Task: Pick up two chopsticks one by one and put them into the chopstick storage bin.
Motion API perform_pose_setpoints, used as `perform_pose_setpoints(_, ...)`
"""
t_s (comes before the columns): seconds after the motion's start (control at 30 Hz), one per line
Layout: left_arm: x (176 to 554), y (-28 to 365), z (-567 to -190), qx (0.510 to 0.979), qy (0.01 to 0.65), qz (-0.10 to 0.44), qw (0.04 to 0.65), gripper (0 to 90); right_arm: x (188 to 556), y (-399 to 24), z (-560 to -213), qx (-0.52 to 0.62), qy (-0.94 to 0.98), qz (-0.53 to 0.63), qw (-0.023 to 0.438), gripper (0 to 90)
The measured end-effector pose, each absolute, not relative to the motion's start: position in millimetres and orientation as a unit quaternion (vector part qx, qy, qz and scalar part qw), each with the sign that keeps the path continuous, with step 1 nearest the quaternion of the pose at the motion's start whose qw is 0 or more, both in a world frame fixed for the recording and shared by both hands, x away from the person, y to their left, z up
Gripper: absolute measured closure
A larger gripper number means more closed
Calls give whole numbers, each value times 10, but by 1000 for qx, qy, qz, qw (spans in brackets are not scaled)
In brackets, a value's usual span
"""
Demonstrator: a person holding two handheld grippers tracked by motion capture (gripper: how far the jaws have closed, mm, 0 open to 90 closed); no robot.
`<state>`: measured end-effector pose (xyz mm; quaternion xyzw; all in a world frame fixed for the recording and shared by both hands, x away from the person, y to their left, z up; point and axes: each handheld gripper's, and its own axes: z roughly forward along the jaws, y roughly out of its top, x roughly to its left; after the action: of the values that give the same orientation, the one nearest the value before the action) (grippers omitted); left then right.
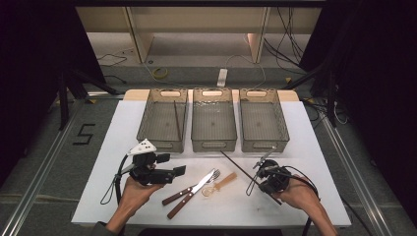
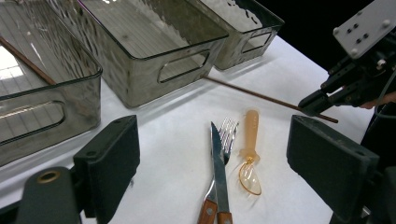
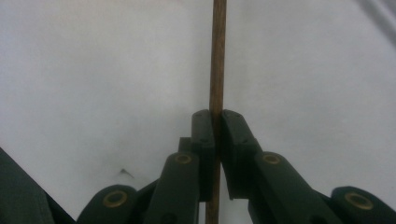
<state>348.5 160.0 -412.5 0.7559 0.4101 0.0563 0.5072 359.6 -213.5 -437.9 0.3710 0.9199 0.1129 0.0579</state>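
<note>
Right gripper [image 3: 217, 122] is closed firmly on the chopstick [image 3: 217, 56]. Lift it level, then carry it toward the left bin [image 1: 147, 129], where another chopstick lies.

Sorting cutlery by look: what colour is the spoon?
Translucent amber spoon, clearest in the left gripper view.
</note>
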Motion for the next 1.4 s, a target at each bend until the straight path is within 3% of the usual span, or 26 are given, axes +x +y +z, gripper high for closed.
perform_pose_setpoints(0.43,3489,1381,-4114,759,405,36,509,174,3470,-1991,-4085,349,896,266,63,844)
perform_pose_setpoints(0.77,3500,1170,-4107,767,395,29,504,178,3416,-1785,-4044,333,889,304,80,844)
perform_pose_setpoints(1.0,3545,1081,-4099,748,408,-11,523,191,3405,-1692,-4023,327,880,332,87,844)
perform_pose_setpoints(1.4,3649,964,-4086,736,425,-25,527,233,3383,-1552,-4020,308,878,355,88,843)
